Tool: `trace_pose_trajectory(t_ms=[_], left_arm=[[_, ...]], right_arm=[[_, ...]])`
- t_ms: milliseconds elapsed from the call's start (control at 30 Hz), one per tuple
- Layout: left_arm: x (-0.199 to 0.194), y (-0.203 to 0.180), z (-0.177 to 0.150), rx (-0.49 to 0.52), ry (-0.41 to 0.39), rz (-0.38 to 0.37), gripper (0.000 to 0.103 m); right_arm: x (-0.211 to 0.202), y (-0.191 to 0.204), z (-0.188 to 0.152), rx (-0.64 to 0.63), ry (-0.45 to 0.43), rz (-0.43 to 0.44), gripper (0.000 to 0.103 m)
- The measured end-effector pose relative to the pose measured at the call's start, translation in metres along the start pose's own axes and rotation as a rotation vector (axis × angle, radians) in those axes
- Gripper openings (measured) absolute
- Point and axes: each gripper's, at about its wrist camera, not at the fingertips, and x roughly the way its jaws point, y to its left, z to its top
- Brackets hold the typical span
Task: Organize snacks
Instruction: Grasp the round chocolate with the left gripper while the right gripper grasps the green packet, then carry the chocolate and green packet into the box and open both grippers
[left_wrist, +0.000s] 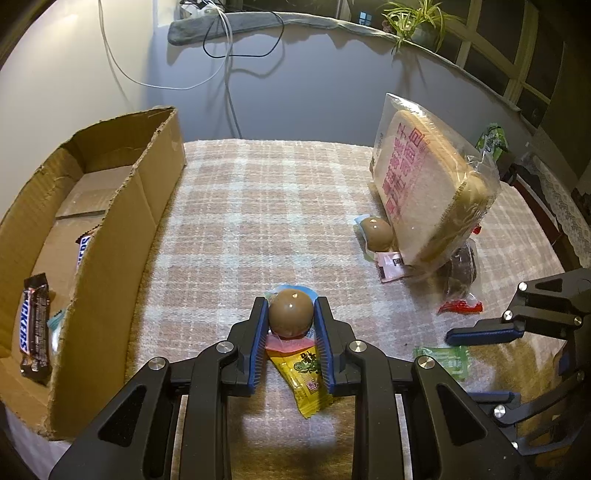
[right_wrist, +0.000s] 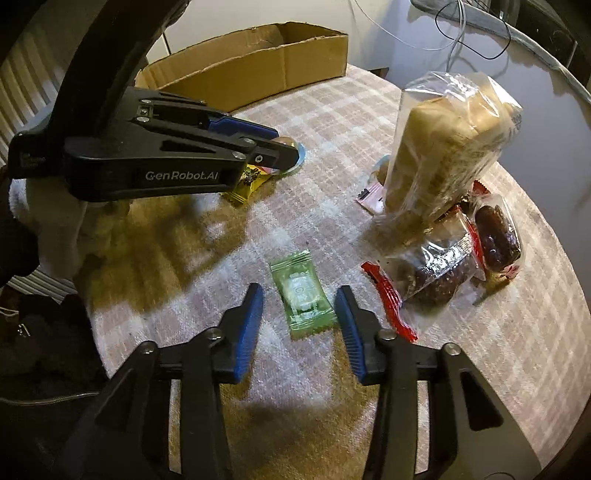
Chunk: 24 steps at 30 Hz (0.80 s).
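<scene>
Left wrist view: the left gripper is closed on a packaged brown egg, its blue pads pressing both sides, with a yellow snack packet lying beneath on the plaid tablecloth. To the left stands an open cardboard box holding a Snickers bar. Farther right, a second packaged egg lies against a tilted bag of sliced bread.

In the right wrist view, the right gripper stands open, its pads on either side of a green candy packet lying flat on the cloth, not touching it. Just right of it lie clear, red-edged packets of dark pastries, under the bread bag.
</scene>
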Motion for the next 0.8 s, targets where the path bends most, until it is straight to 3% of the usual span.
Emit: trace_pose_trajectory(t_ms=[33,267,500,800], left_arm=[[-0.001,0.000,0.000,0.000,-0.001,-0.002,0.023],[-0.010,0.000,0.000,-0.003,-0.022,-0.009,0.023],[-0.031,0.006,0.002,-0.021,-0.068,-0.018,0.023],[-0.061,0.033,-0.001,-0.084,-0.140,-0.020,0.023]], right_arm=[[0.000,0.000,0.001,0.004,0.000,-0.002,0.026],[0.000,-0.001,0.004,0.027,-0.008,-0.011,0.026],[-0.026,0.002,0.004,0.058,-0.075,-0.018,0.025],[-0.053,0.016,0.035,0.042,-0.166,-0.024,0.025]])
